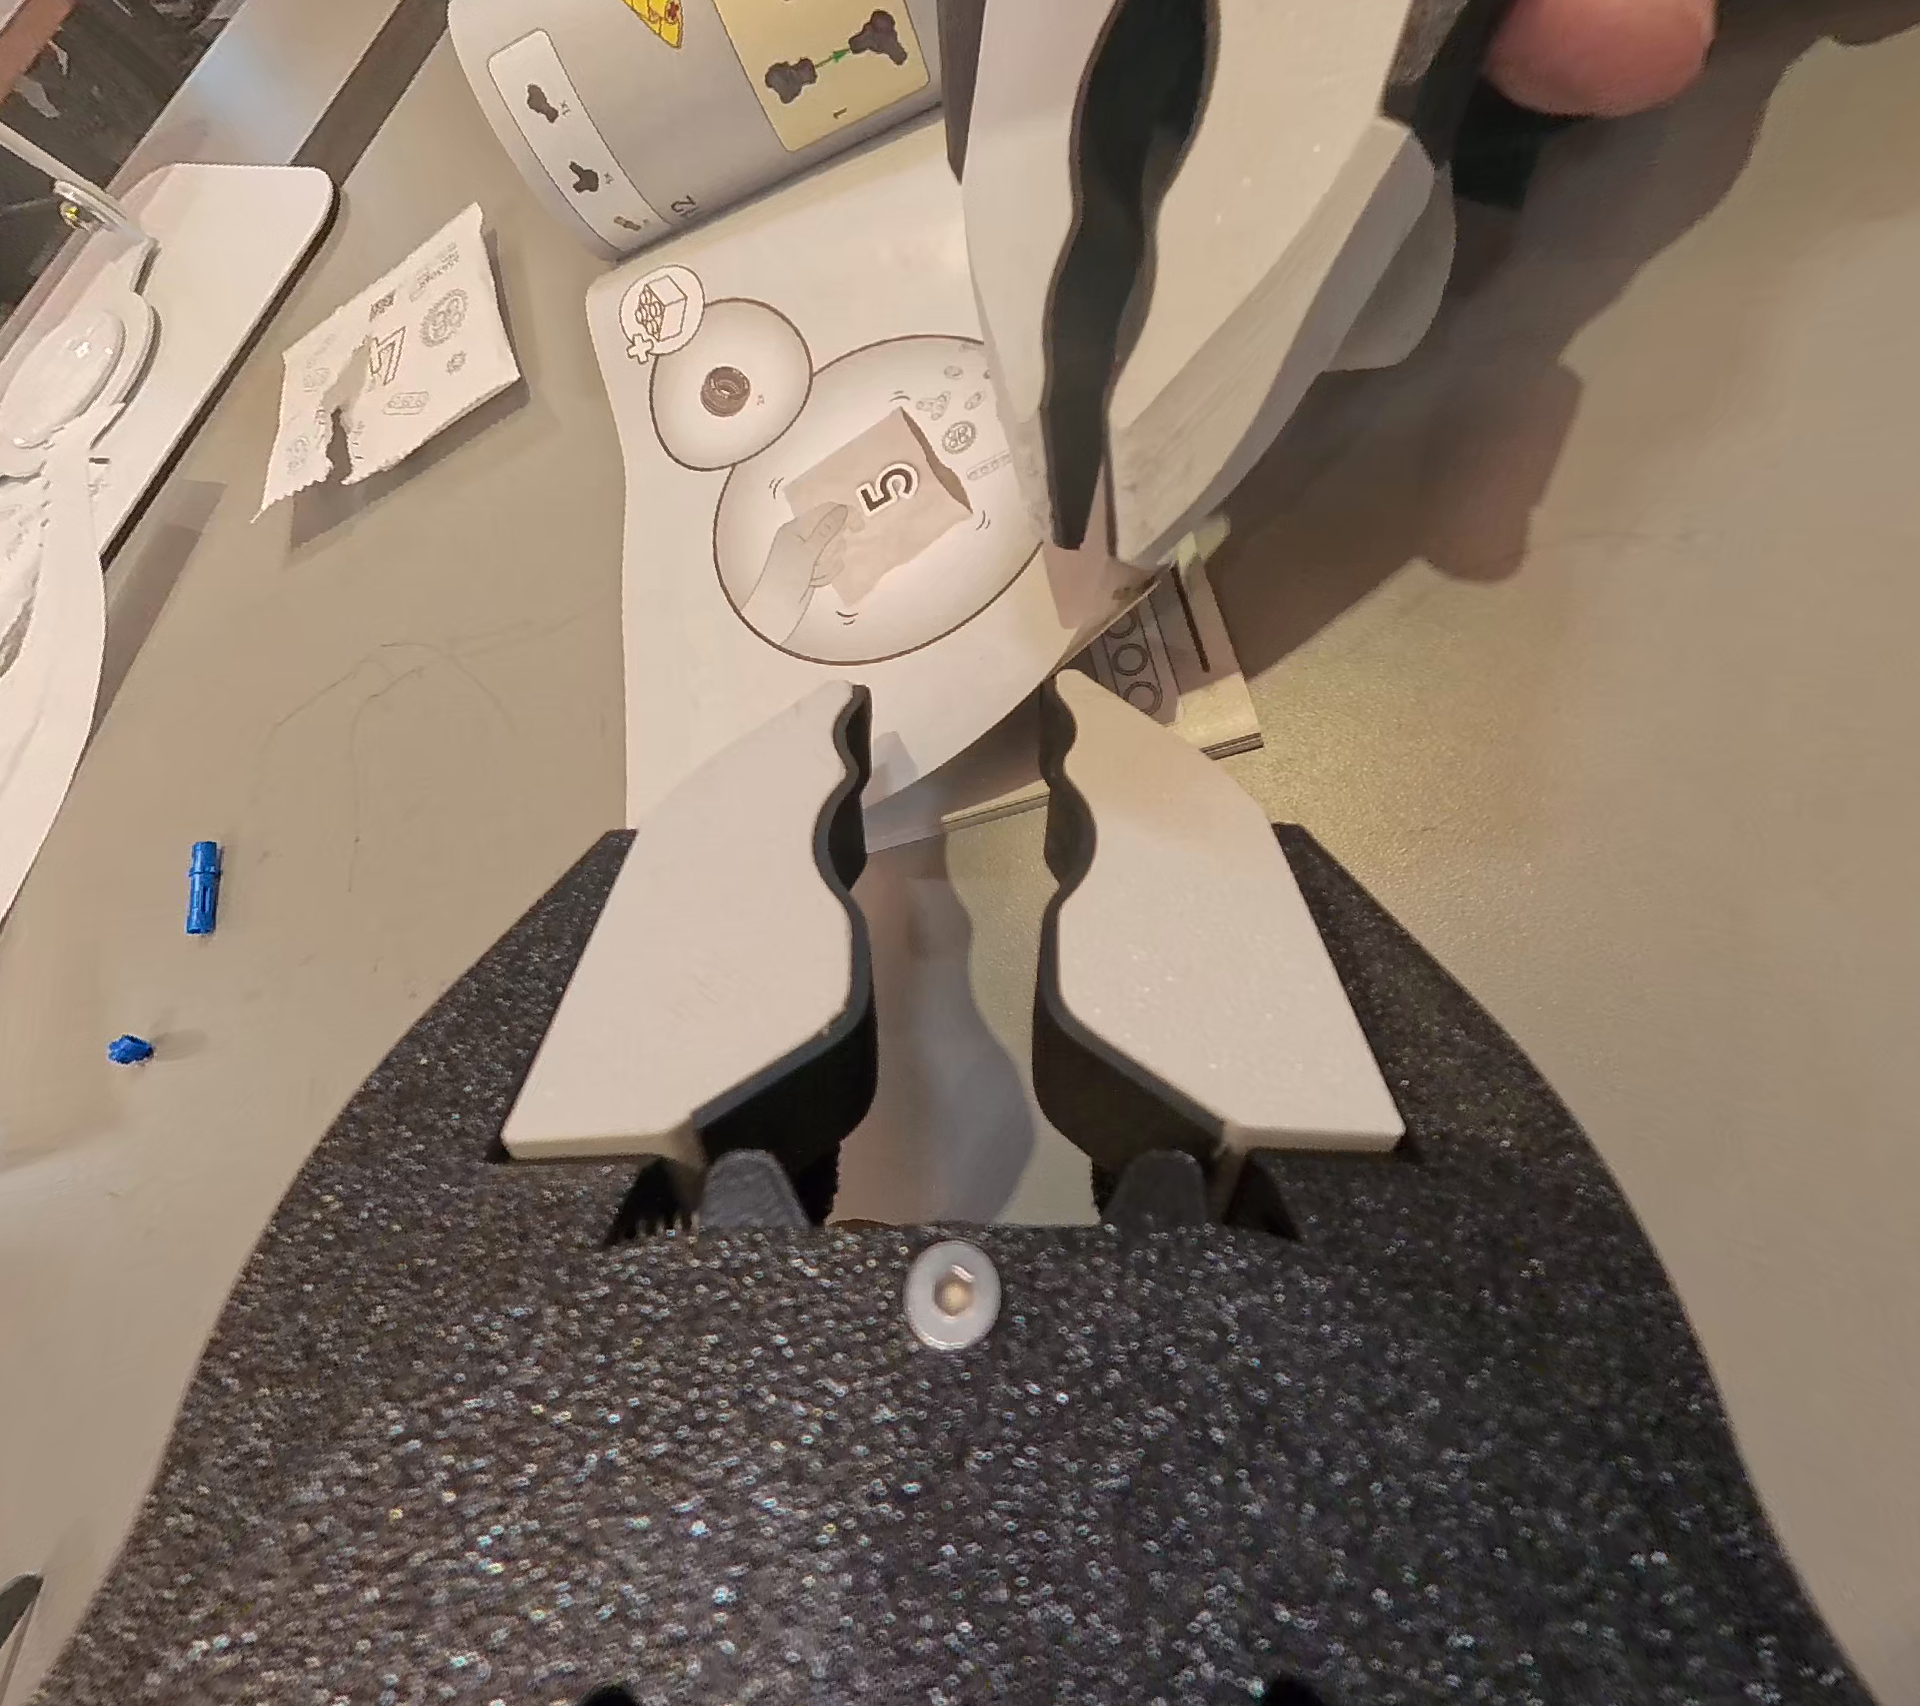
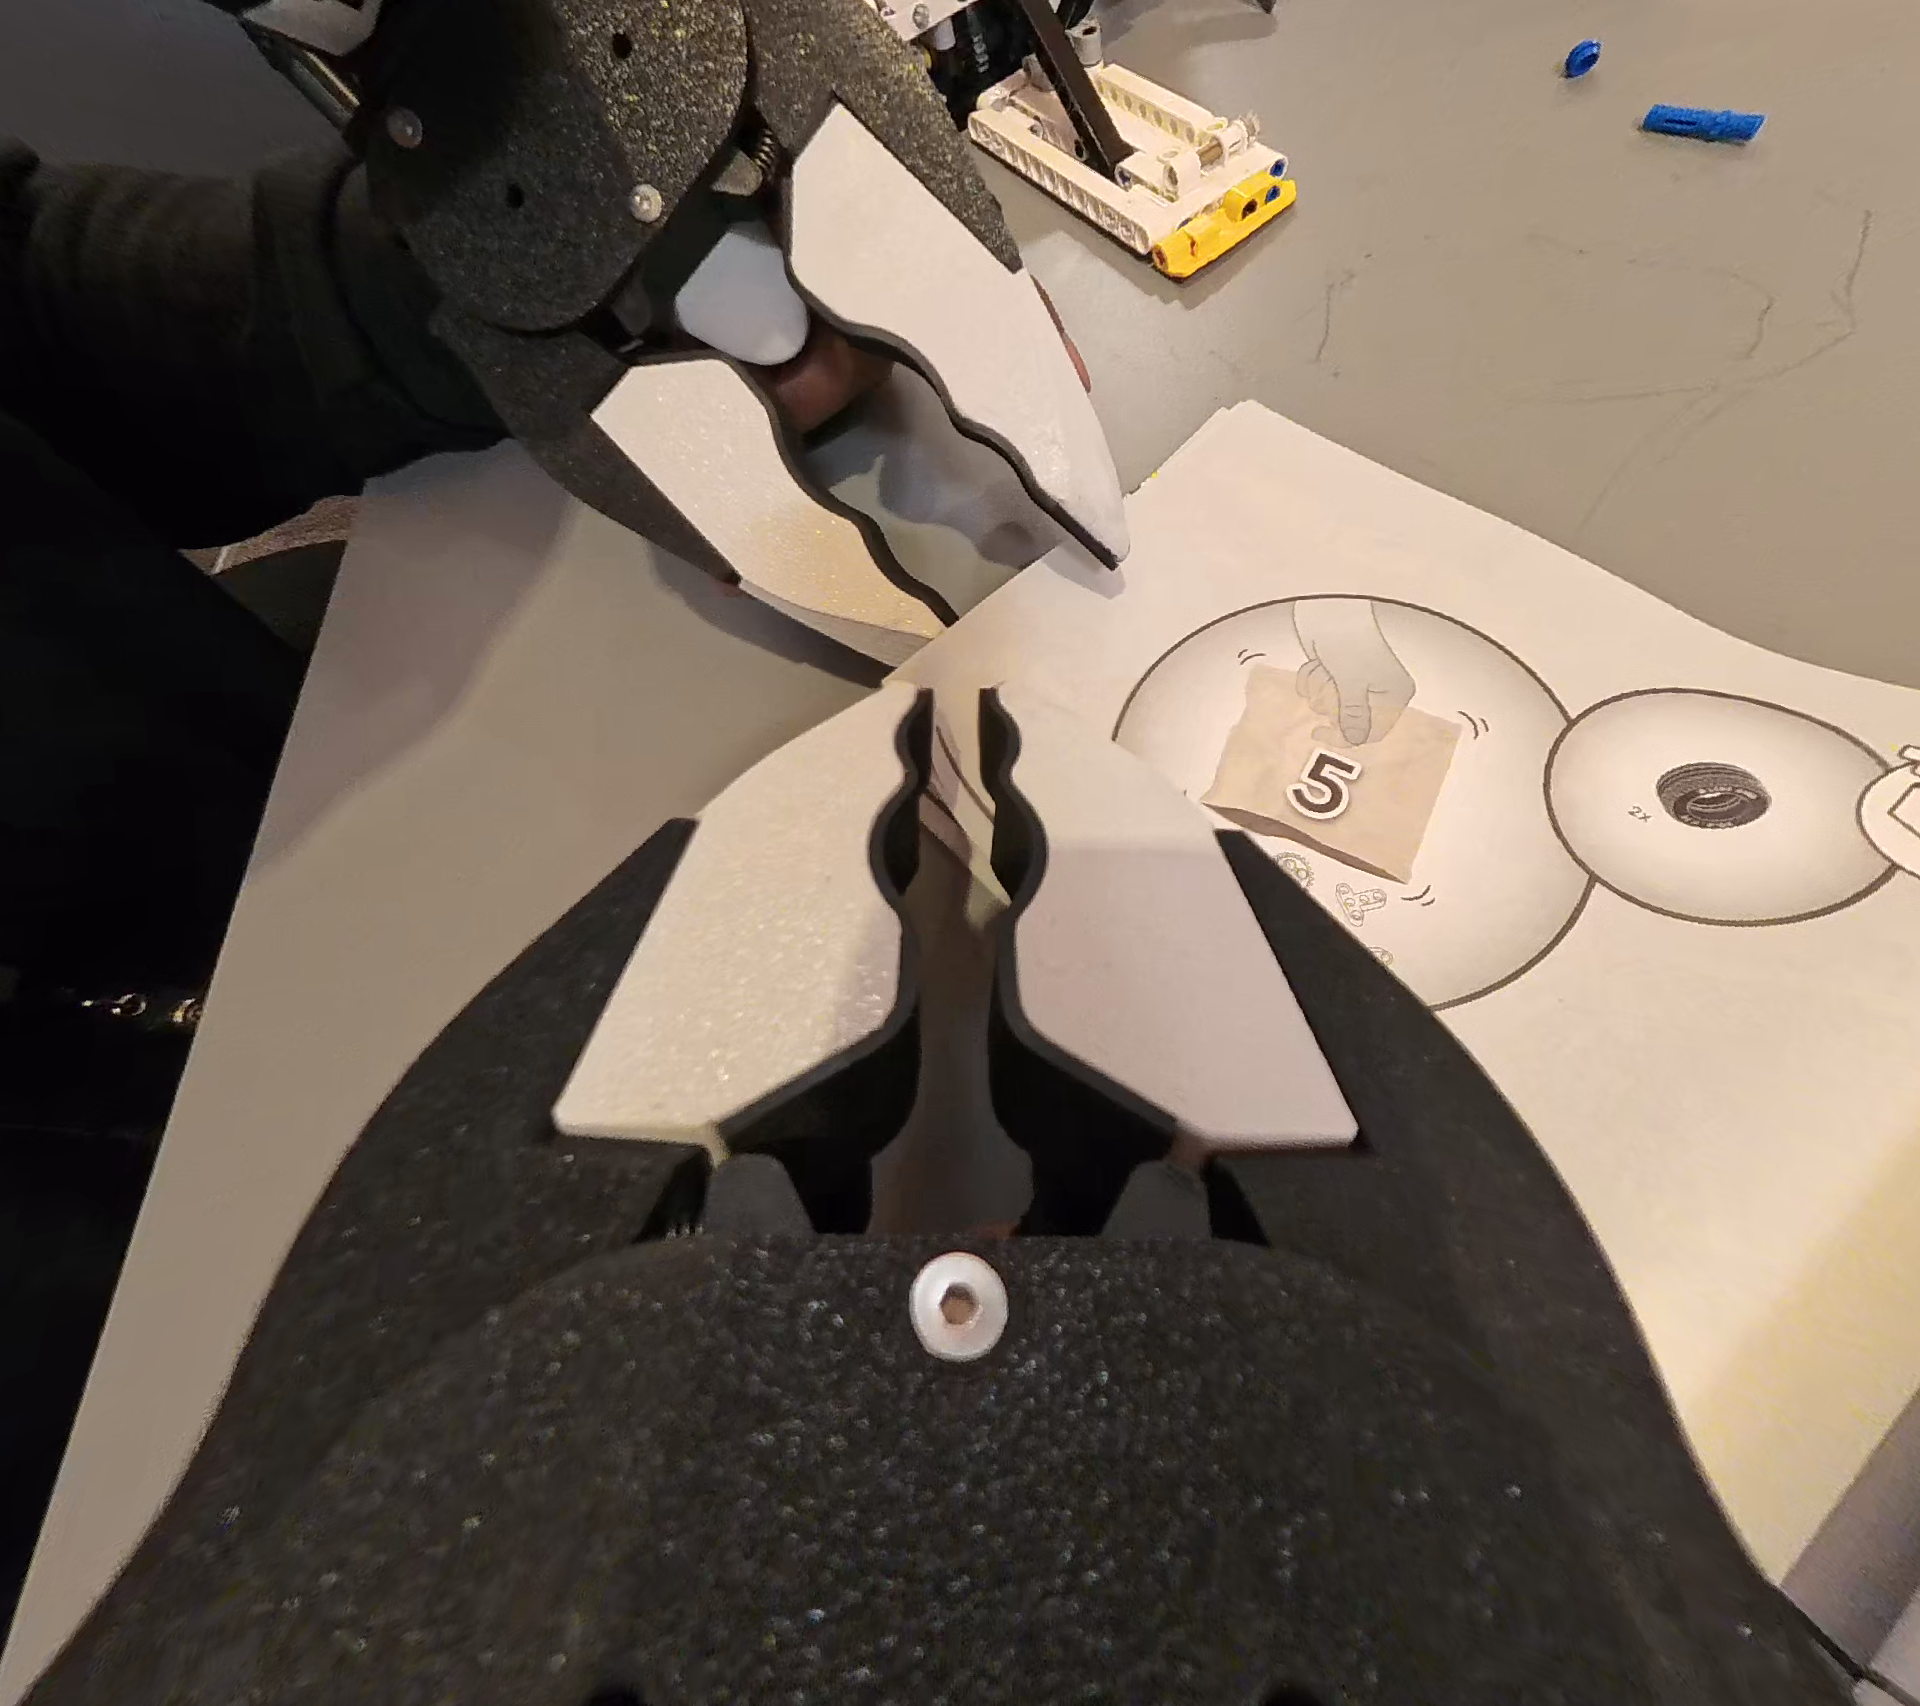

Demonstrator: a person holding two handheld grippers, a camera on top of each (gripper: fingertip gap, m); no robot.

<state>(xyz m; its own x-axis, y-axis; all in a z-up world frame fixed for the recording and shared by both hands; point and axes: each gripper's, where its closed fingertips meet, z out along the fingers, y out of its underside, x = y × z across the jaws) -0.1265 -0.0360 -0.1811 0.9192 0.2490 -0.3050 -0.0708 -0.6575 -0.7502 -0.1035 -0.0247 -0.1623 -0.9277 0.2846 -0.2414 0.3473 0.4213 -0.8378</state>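
Observation:
An open instruction booklet (image 1: 810,617) lies on the grey table (image 1: 416,721); it also shows in the right wrist view (image 2: 1455,1137). My right gripper (image 2: 956,706) is shut on the near corner of its top page and holds that corner lifted. In the left wrist view the right gripper (image 1: 1091,534) comes down from above, and the page below (image 1: 1174,669) shows under the raised corner. My left gripper (image 1: 956,695) is open. Its fingers straddle the lifted page's edge without pressing it. In the right wrist view the left gripper (image 2: 1029,586) has one finger above and one below that edge.
A white, yellow and black brick model (image 2: 1091,46) stands behind the booklet. Two blue pins (image 2: 1704,122) (image 2: 1581,58) lie to its right; they also show in the left wrist view (image 1: 204,887) (image 1: 130,1050). A torn paper bag (image 1: 395,368) and a white tray (image 1: 208,285) lie at left. The grippers are tip to tip, or close to it.

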